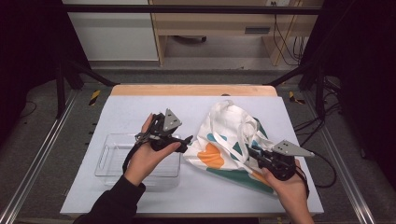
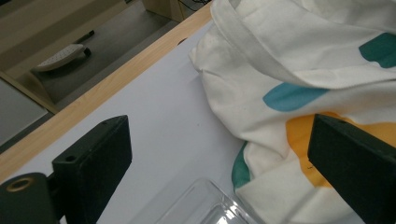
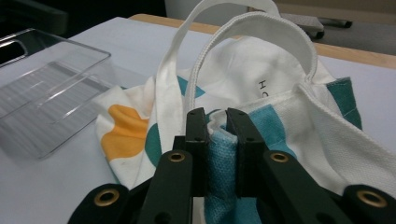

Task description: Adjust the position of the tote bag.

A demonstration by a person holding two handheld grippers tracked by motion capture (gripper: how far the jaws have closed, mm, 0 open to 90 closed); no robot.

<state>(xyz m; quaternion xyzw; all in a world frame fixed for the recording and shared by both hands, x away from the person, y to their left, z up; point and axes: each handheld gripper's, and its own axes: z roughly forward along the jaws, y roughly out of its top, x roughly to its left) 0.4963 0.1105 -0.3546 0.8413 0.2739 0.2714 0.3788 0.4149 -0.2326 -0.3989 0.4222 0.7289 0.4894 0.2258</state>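
Your right gripper is pinching the tote bag hem; your left gripper is gaping empty; tugging risks the thin fold slipping.

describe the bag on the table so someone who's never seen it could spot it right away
On the white table mat, look to the right half, beside the clear plastic tray. There lies a crumpled cream canvas tote bag with two webbing handles. Its orange and teal blobs set it apart; the right gripper pinches its cloth.
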